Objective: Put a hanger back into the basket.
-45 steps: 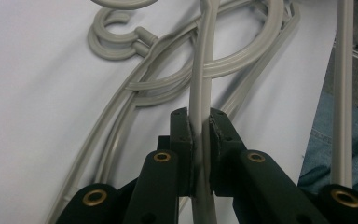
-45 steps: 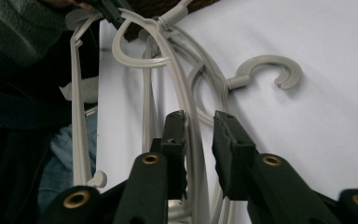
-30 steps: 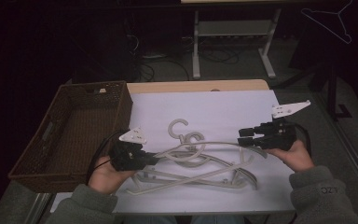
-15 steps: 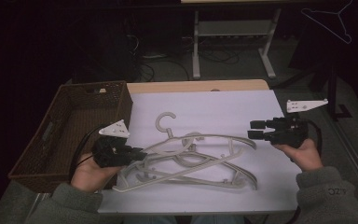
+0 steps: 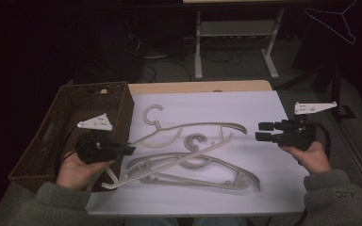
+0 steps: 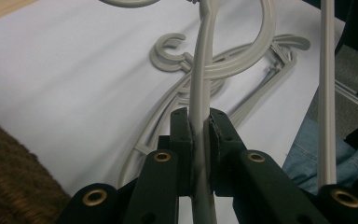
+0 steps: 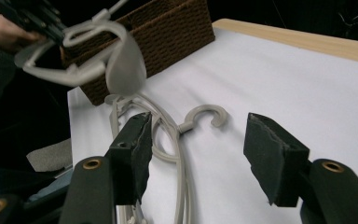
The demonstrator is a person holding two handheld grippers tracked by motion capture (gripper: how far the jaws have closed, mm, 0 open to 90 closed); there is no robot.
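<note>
Our left gripper [image 5: 128, 149] clamps one pale grey plastic hanger [image 5: 188, 128] near the table's left edge; our right gripper [image 5: 263, 132] is open, empty. Probably next: carry it over the brown wicker basket [image 5: 61, 122].

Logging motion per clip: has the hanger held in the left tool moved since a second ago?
Yes. The held hanger has swung left, its hook now nearer the wicker basket.

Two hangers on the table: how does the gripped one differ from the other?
The upper hanger is clamped in the left gripper and tilted up off the sheet; the lower hanger lies flat, untouched. The upper hanger's hook points away from the person; the lower hanger's hook sits mid-table under the upper one's arm. Both are pale grey plastic. The right gripper is open, apart from both.
</note>
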